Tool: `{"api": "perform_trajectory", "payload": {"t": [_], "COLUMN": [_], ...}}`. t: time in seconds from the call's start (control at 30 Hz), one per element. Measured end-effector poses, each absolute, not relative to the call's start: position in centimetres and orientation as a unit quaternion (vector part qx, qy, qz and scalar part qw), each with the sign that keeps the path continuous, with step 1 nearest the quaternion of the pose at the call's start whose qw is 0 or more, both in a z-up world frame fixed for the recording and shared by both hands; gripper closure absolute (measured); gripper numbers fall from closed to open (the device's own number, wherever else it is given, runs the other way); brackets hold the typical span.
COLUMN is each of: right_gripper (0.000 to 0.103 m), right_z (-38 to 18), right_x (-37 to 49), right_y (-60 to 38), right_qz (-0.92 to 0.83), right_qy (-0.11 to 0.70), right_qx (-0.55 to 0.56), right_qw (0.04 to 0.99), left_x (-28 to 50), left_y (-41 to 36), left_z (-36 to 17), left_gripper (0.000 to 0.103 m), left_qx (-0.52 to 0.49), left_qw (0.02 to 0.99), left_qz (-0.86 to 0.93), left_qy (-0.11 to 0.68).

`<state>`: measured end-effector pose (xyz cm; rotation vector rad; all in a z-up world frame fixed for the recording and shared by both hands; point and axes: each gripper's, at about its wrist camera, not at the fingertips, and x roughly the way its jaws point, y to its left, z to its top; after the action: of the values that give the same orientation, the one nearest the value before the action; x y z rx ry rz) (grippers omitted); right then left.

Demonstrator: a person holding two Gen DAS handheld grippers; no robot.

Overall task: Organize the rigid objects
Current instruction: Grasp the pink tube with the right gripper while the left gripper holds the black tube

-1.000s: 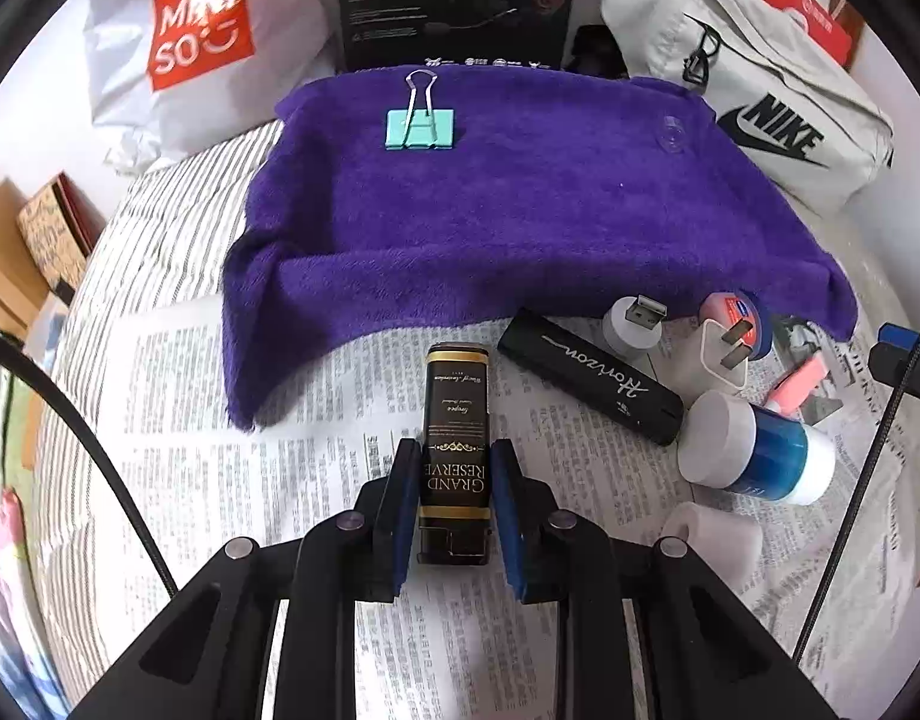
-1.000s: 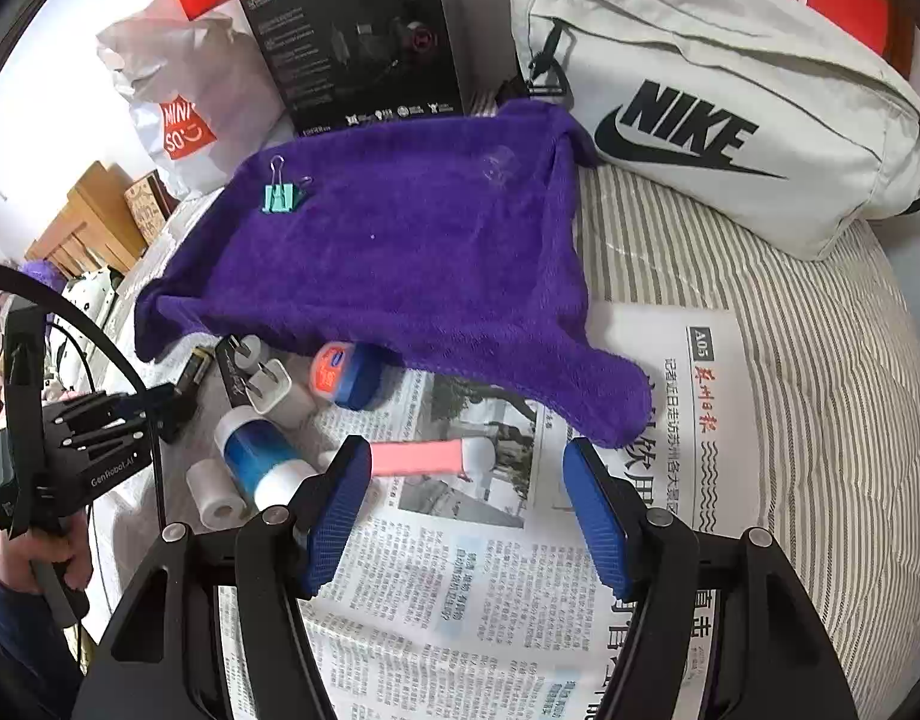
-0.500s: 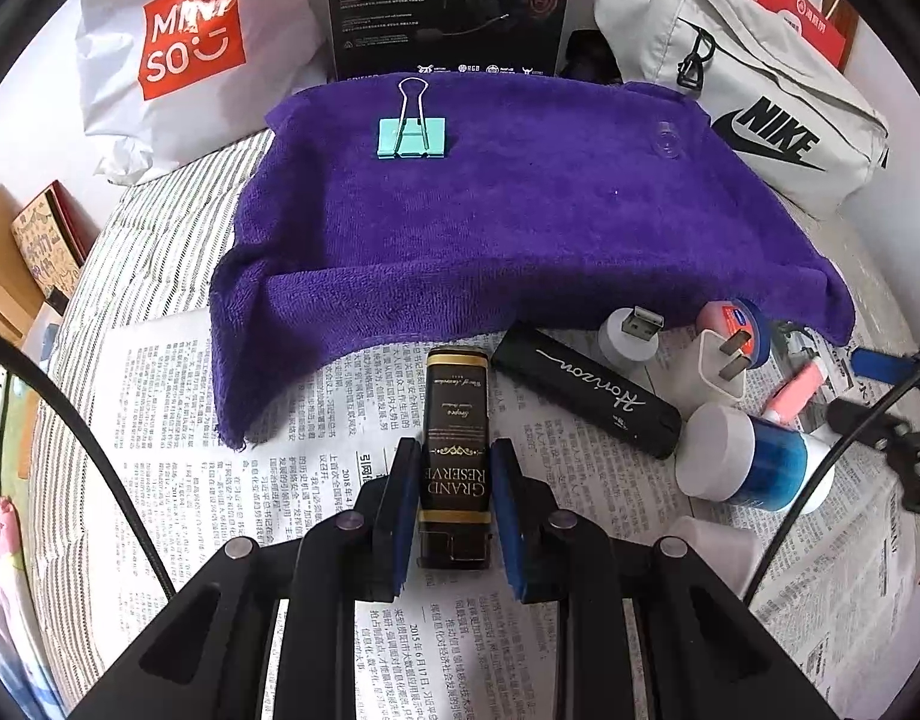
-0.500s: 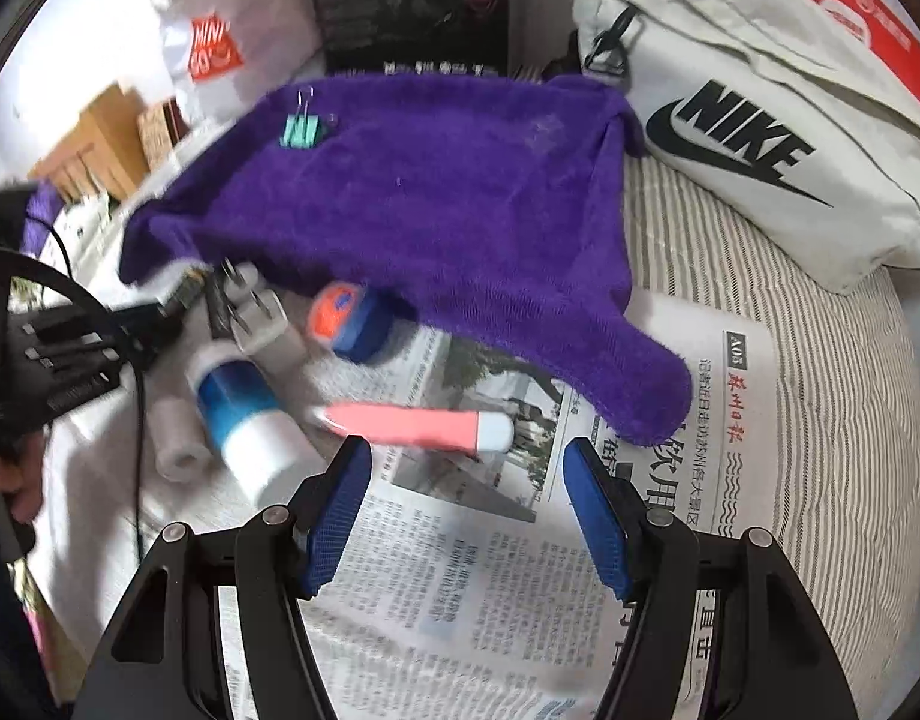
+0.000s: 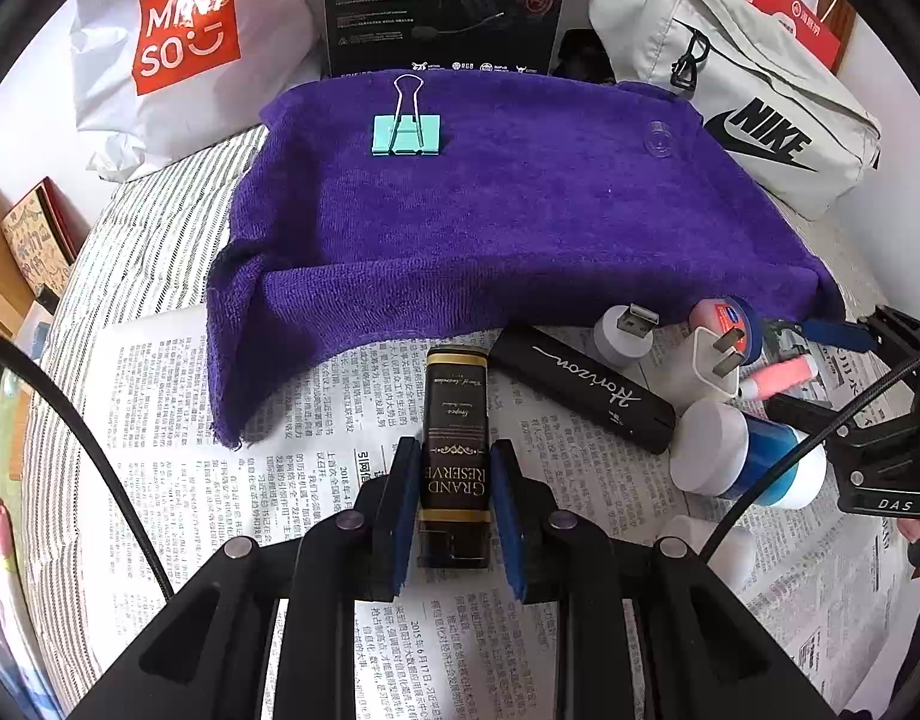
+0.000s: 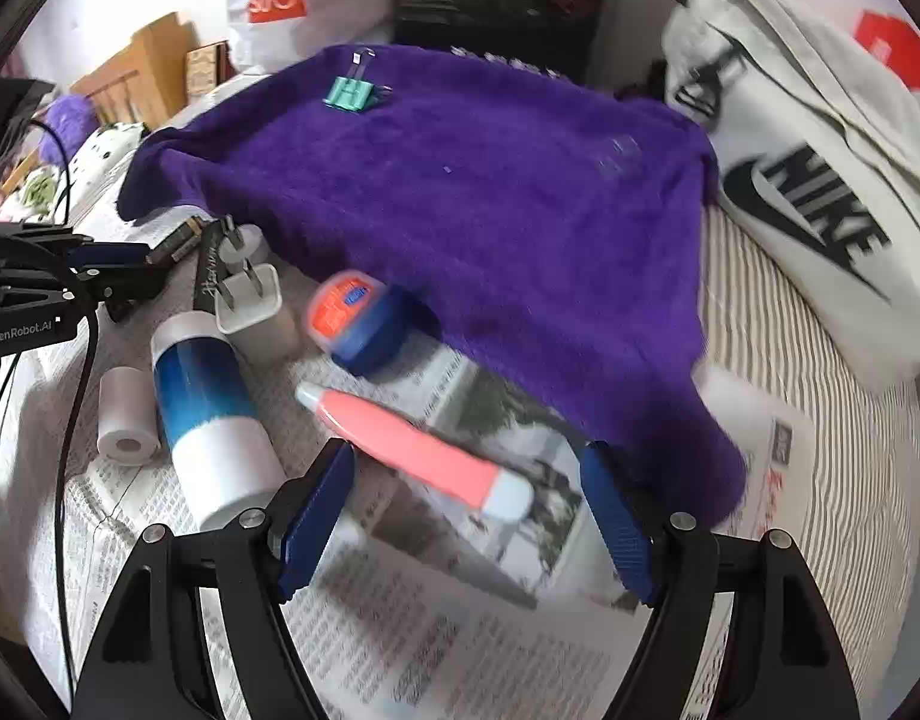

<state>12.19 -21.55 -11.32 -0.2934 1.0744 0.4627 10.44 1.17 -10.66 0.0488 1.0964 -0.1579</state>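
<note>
Newspaper: left gripper clamps dark box; right gripper wide.

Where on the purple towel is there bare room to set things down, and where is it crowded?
Most of the purple towel is bare between the teal binder clip and a small clear piece. Crowding is off its front-right edge, around the black stick, white plug and blue bottle.

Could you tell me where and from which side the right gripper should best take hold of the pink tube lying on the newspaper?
Probably at the middle of the pink tube, across its narrow width. It lies flat and slanted on the newspaper, its white cap nearest the open right gripper. Come down from above, with the wrist turned so the fingers straddle its long sides; the blue-and-white bottle crowds its left.
</note>
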Motion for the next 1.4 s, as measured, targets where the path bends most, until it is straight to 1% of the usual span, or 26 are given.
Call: {"api": "perform_trajectory", "payload": {"t": [0.03, 0.07, 0.13, 0.2, 0.27, 0.43, 0.67, 0.77, 0.8, 0.87, 1.0, 1.17, 1.4], "right_gripper": [0.03, 0.039, 0.053, 0.058, 0.067, 0.074, 0.073, 0.074, 0.074, 0.079, 0.084, 0.083, 0.079], "right_z": [-11.3, -11.4, -11.3, -11.1, -11.0, -10.8, -11.0, -11.0, -11.0, -10.8, -10.8, -10.9, -11.2], "right_x": [12.3, 12.4, 12.3, 12.0, 11.4, 10.2, 10.3, 10.4, 10.4, 10.0, 8.9, 9.0, 10.0], "right_y": [-21.4, -21.2, -21.2, -21.6, -22.0, -23.1, -21.7, -21.1, -21.0, -21.3, -23.0, -25.6, -23.9], "right_qz": [0.221, 0.229, 0.24, 0.24, 0.236, 0.235, 0.25, 0.26, 0.26, 0.261, 0.246, 0.224, 0.23], "right_qy": [0.502, 0.5, 0.503, 0.507, 0.51, 0.526, 0.513, 0.508, 0.507, 0.513, 0.526, 0.546, 0.524], "right_qx": [-0.141, -0.139, -0.129, -0.126, -0.13, -0.109, -0.121, -0.124, -0.126, -0.129, -0.129, -0.086, -0.098], "right_qw": [0.824, 0.824, 0.82, 0.818, 0.817, 0.81, 0.812, 0.812, 0.812, 0.808, 0.804, 0.803, 0.815], "left_x": [10.4, 10.4, 10.4, 10.3, 10.3, 10.2, 10.1, 10.1, 10.1, 10.0, 10.0, 9.9, 9.8], "left_y": [1.1, 1.1, 1.1, 1.2, 1.2, 1.2, 1.1, 1.1, 1.1, 1.2, 1.1, 1.1, 0.9], "left_z": [-10.7, -10.7, -10.7, -10.7, -10.7, -10.6, -10.6, -10.6, -10.6, -10.6, -10.6, -10.6, -10.7], "left_gripper": [0.08, 0.08, 0.08, 0.08, 0.08, 0.08, 0.08, 0.08, 0.08, 0.08, 0.08, 0.08, 0.08], "left_qx": [0.024, 0.024, 0.022, 0.02, 0.02, 0.019, 0.02, 0.019, 0.019, 0.019, 0.02, 0.019, 0.022], "left_qw": [0.85, 0.851, 0.852, 0.852, 0.853, 0.853, 0.852, 0.852, 0.852, 0.852, 0.852, 0.852, 0.85], "left_qz": [-0.075, -0.075, -0.075, -0.075, -0.076, -0.077, -0.08, -0.079, -0.08, -0.081, -0.079, -0.081, -0.081], "left_qy": [0.52, 0.52, 0.518, 0.518, 0.517, 0.516, 0.518, 0.518, 0.517, 0.517, 0.517, 0.518, 0.521]}}
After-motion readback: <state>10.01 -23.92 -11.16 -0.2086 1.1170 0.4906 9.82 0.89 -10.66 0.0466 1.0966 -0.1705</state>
